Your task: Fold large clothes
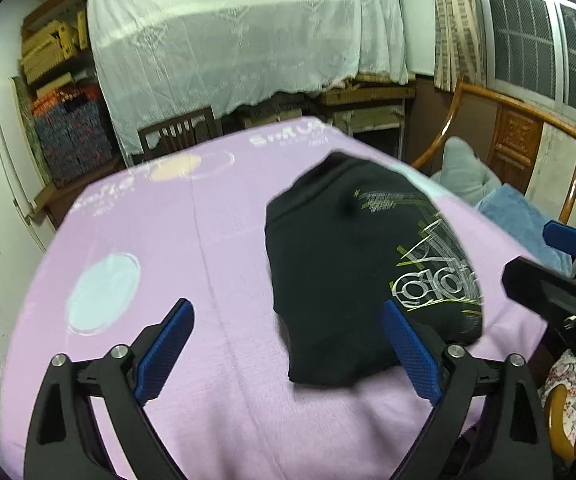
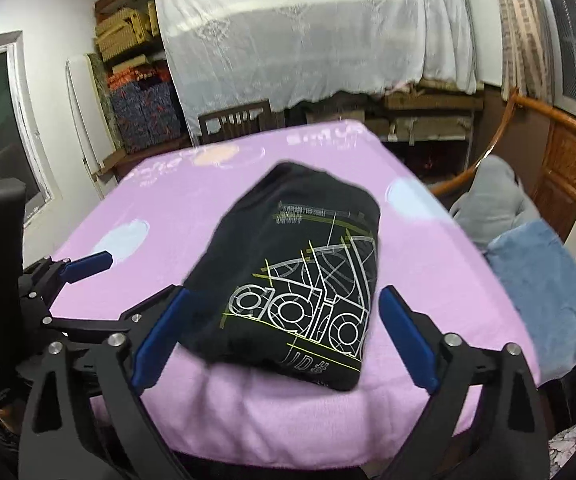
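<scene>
A worktop draped in a pink fleece cloth with pale circles (image 2: 427, 248) carries a folded black T-shirt with a white and yellow printed logo (image 2: 288, 268) near its front edge. The left claw (image 1: 284, 354) and right claw (image 2: 284, 336) both gape wide, holding nothing.

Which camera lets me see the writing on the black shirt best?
The right wrist view. There the folded black shirt lies centered between the open fingers, and its white letters face the camera almost whole. In the left wrist view the shirt sits to the right, with the letters squeezed and partly cut off at its edge.
</scene>
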Demonstrator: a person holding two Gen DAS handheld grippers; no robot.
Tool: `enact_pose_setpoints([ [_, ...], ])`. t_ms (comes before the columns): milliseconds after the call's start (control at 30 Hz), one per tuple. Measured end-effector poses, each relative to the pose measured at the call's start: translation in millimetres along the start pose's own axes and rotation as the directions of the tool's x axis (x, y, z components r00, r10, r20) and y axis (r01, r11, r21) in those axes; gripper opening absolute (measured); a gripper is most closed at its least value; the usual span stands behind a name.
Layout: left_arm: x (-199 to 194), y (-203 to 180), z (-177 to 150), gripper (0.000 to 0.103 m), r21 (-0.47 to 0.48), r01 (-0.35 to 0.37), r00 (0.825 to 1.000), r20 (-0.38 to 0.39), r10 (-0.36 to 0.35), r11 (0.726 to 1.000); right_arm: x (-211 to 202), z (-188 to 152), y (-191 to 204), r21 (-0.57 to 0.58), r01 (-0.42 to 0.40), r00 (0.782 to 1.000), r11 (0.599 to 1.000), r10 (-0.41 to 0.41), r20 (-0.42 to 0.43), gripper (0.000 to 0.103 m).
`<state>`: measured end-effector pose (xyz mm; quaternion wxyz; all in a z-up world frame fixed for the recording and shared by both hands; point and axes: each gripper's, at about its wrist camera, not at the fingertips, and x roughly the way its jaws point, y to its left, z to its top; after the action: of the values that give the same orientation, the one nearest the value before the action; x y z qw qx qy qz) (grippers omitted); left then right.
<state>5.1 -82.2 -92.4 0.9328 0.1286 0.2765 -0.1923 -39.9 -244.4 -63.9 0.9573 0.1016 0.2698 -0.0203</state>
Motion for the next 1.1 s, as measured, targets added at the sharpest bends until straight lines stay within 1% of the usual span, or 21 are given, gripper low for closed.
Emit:
enact_pose_setpoints([
  [167,-41,-4,0,0.099,0.005,-0.050,0.995,0.091,0.049,0.999,-45,5,7,0.002,-0.023,0.997,1.000,0.022,0.079,0.098],
  [300,-58,0,1,0.099,-0.006,-0.056,0.991,0.121,0.057,0.998,-65,5,14,-0.004,-0.038,0.995,0.999,0.038,0.096,0.098],
  [433,-65,4,4,0.099,-0.015,-0.067,0.988,0.135,0.068,0.998,-77,5,19,-0.001,-0.058,0.993,0.998,0.058,0.106,0.098],
  [500,-64,7,5,0.099,-0.017,-0.067,0.988,0.136,0.069,0.998,-78,6,21,-0.005,-0.061,0.993,0.998,0.061,0.104,0.098],
  [600,-56,10,5,0.099,-0.021,-0.062,0.991,0.117,0.064,0.998,-71,8,21,-0.004,-0.056,0.994,0.998,0.056,0.089,0.098],
  [733,-42,10,5,0.099,-0.025,-0.051,0.996,0.076,0.052,0.998,-51,8,17,0.019,-0.060,0.998,0.998,0.059,0.039,0.098],
  [867,-36,14,4,0.099,-0.035,-0.062,0.996,0.061,0.064,0.997,-33,7,16,0.041,-0.069,0.997,0.997,0.069,-0.013,0.098],
  [1000,-35,20,1,0.099,-0.059,-0.066,0.996,0.051,0.070,0.996,-30,7,20,0.017,-0.044,0.999,0.999,0.044,-0.010,0.098],
  [1100,-38,21,-2,0.099,-0.063,-0.070,0.996,0.047,0.073,0.996,-29,5,23,0.008,-0.041,0.999,0.999,0.041,-0.011,0.098],
])
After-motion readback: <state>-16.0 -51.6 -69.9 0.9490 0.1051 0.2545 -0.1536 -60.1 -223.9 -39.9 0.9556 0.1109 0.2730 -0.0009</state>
